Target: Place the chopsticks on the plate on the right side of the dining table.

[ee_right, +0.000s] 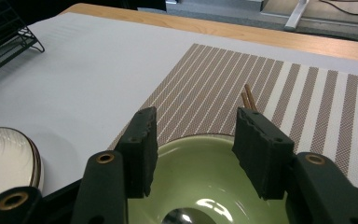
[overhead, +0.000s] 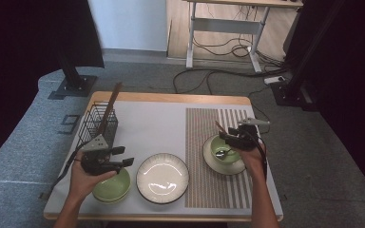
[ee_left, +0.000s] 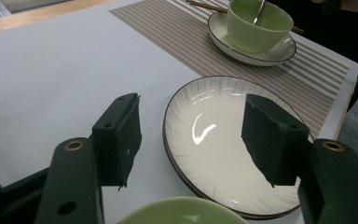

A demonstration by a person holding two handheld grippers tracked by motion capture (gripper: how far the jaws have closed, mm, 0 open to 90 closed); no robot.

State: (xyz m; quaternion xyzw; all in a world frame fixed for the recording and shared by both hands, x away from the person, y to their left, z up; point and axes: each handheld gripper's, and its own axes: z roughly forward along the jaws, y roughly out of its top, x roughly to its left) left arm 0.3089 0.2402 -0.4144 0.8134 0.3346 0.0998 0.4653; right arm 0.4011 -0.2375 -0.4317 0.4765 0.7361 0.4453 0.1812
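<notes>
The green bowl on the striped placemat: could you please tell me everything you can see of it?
The green bowl looks like glazed ceramic, pale green inside and out, round with a smooth rim. It stands upright on a white saucer with a dark rim, on the brown-striped placemat. A shiny metal spoon lies inside. The right gripper hangs open just above its rim; whether it touches is unclear. Wooden chopsticks poke out behind it.

We see pale green bowl point(overhead: 225, 149) upright on white saucer point(overhead: 223, 166), both on striped placemat point(overhead: 204, 128). Metal spoon point(overhead: 224, 153) rests inside bowl. Brown chopsticks point(ee_right: 248, 97) lie on mat just behind it.
</notes>
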